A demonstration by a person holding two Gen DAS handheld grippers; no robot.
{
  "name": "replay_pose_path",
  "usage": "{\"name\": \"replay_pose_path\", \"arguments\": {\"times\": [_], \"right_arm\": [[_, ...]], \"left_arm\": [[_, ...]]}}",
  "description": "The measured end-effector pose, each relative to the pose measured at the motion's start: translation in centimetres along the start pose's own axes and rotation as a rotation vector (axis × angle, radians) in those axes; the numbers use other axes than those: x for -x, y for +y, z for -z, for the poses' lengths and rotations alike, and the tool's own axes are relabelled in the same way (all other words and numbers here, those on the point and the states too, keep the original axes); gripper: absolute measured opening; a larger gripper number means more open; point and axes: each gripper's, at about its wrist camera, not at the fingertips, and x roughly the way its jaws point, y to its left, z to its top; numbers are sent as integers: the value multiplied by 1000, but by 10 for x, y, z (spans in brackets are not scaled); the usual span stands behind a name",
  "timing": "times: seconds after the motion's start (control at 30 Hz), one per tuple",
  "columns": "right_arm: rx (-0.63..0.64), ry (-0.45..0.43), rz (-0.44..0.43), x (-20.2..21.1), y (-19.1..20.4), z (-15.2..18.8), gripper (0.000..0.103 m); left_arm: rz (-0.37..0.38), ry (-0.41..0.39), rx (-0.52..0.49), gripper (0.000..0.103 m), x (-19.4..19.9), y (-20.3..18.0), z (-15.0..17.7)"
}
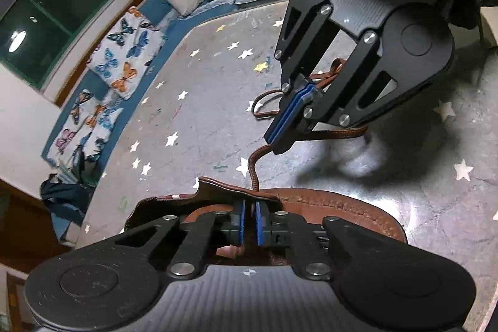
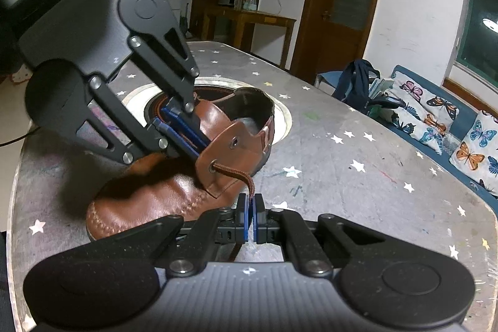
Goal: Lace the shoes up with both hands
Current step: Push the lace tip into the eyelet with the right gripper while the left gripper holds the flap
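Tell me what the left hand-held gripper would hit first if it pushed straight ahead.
The shoe. The left hand-held gripper already has its tips at the eyelet flap, seemingly pinching its edge, so going on would press into that flap. Beyond it lie the lace and the table; depth is unclear.

Your work surface is a table w/ a grey star-print cover, scuffed and marked. A brown leather shoe stands on it at frame centre-left, over a round white-rimmed inset. Loose brown lace lies on the cover.
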Motion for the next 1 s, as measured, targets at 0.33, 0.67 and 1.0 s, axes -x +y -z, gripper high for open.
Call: {"name": "replay_pose_path", "arguments": {"times": [0.33,0.67,1.0], "right_arm": [[-110,-32,6,4,0,5,22],[-160,-79,-13,14,17,2,30],[-166,-91,-17,-1,33,1,28]], "left_arm": [[-244,7,249,1,16,-28,10],[-305,-31,400,2,50,-27,24],[-269,-46,327,28,44,-25,19]]}}
